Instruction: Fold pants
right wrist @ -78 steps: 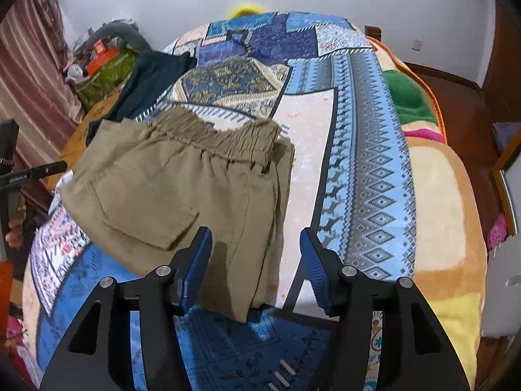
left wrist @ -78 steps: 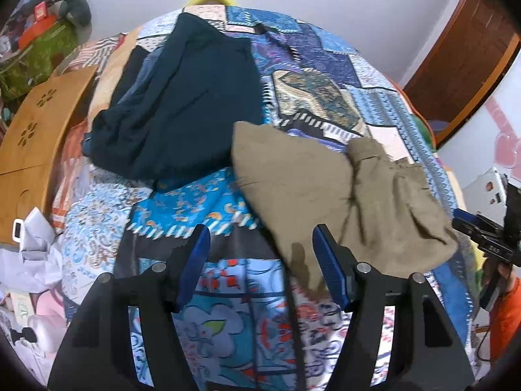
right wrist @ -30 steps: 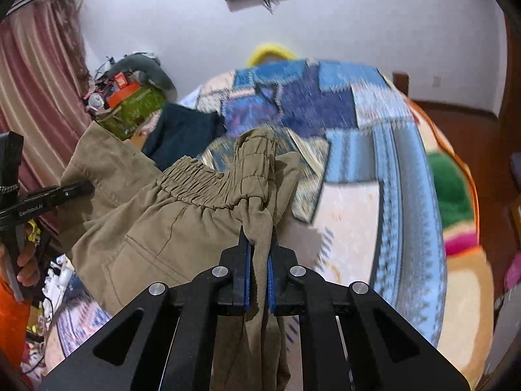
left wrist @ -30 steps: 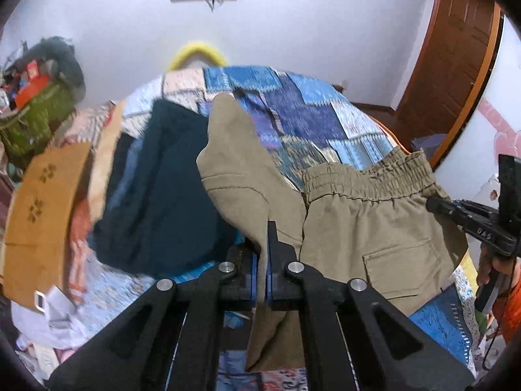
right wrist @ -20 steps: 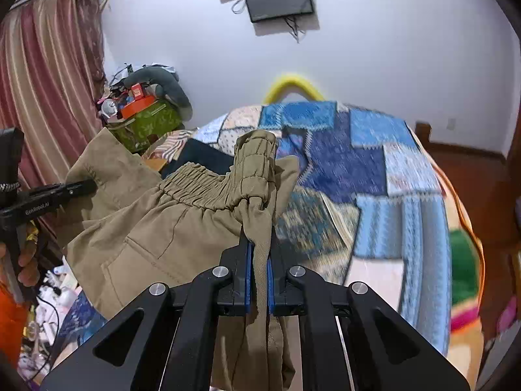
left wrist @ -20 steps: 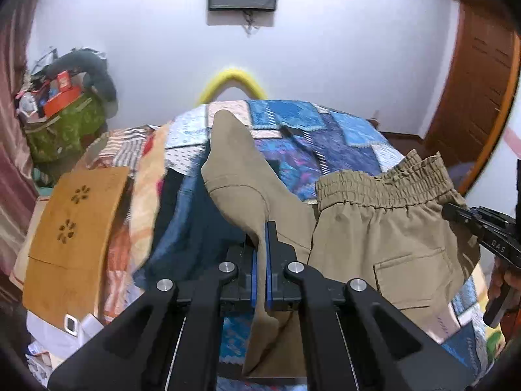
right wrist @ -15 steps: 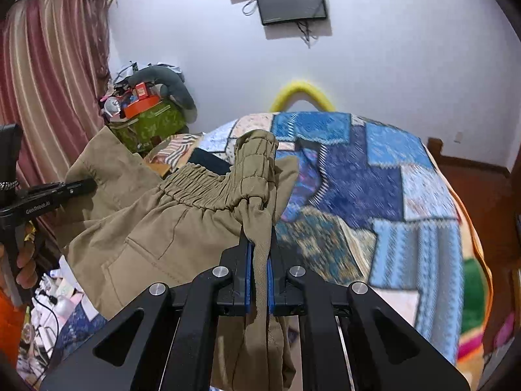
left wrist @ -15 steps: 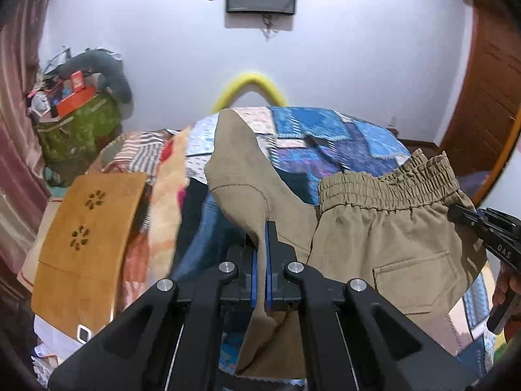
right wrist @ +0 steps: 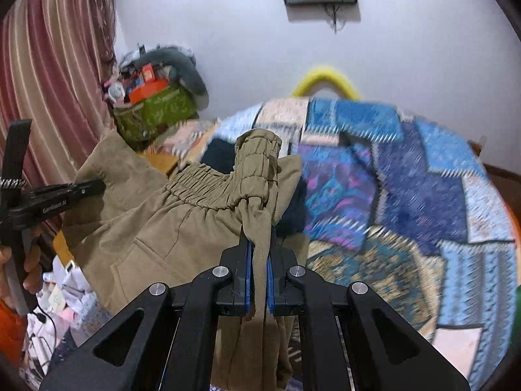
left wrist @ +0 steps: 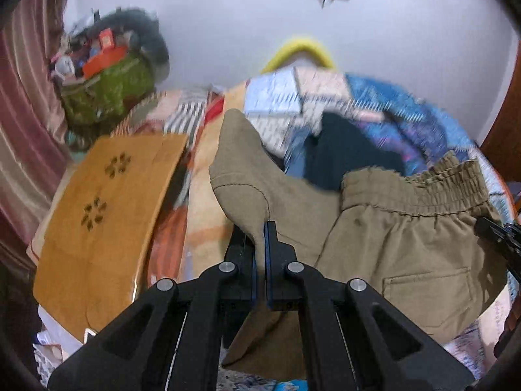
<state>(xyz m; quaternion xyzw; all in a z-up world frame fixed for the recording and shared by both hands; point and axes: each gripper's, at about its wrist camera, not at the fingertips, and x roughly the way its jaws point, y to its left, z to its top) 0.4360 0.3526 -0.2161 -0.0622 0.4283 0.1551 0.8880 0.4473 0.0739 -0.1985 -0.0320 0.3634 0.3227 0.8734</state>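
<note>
The khaki pants (left wrist: 400,244) hang in the air between my two grippers, above the patchwork bed (right wrist: 423,195). My left gripper (left wrist: 260,228) is shut on a leg-end fold of the pants. My right gripper (right wrist: 259,238) is shut on the pants (right wrist: 169,234) just below the elastic waistband (right wrist: 257,169). The waistband also shows in the left wrist view (left wrist: 439,189). The right gripper's tip shows at the right edge of the left wrist view (left wrist: 498,234). The left gripper appears at the left of the right wrist view (right wrist: 75,190).
A dark navy garment (left wrist: 345,156) lies on the bed behind the pants. A wooden lap table (left wrist: 97,215) leans at the bed's left side. A green bag with clutter (left wrist: 107,91) stands in the corner by the curtain (right wrist: 49,81). A yellow arch (right wrist: 325,79) is at the wall.
Both grippers closed on the pants and lifted them off the bed. Over the last second both views have swung to the left with the pants still held up.
</note>
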